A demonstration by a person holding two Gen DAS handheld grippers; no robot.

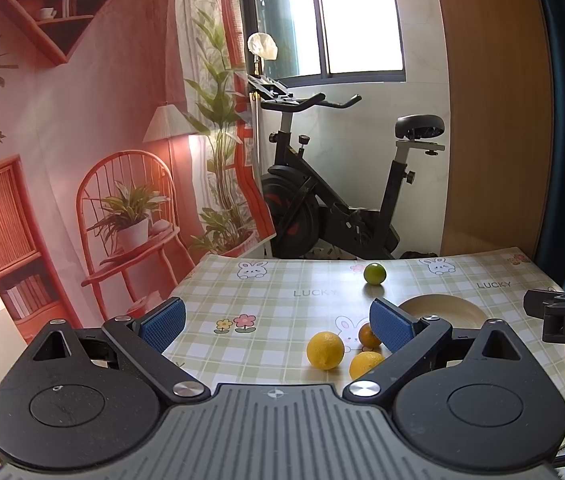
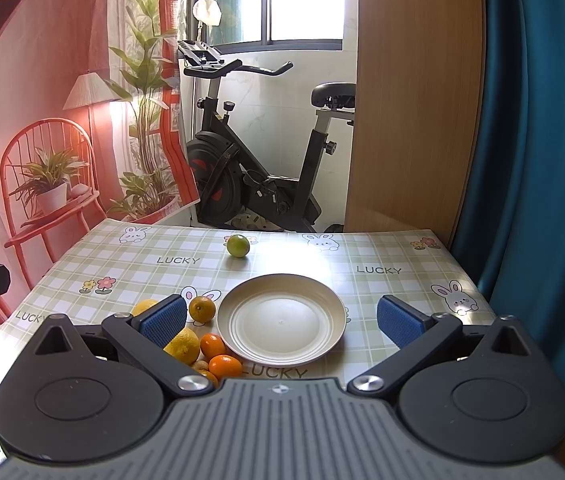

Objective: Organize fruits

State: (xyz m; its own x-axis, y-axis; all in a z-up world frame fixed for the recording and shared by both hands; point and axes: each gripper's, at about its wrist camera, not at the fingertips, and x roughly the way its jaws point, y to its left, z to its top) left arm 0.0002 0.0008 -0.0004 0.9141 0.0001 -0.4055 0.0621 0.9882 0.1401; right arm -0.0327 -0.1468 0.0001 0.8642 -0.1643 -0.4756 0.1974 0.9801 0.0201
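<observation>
Two claws, left claw [image 1: 276, 322] and right claw [image 2: 280, 320], spread wide and holding nothing above the table [image 2: 382, 256]; empty plate [image 2: 282, 322] at frame centre, yellow and orange fruits [image 2: 202, 340] clustered lower left, perhaps six, green lime [image 2: 238, 245] alone above.

1. We see a lived-in home room: an exercise bike [image 2: 258, 152] stands under a bright window [image 2: 302, 0].
2. A printed backdrop [image 1: 82, 140] of shelves and plants hangs at left, a teal curtain [image 2: 542, 120] at right.
3. A bunny-patterned checked cloth covers the surface [image 2: 382, 252].
</observation>
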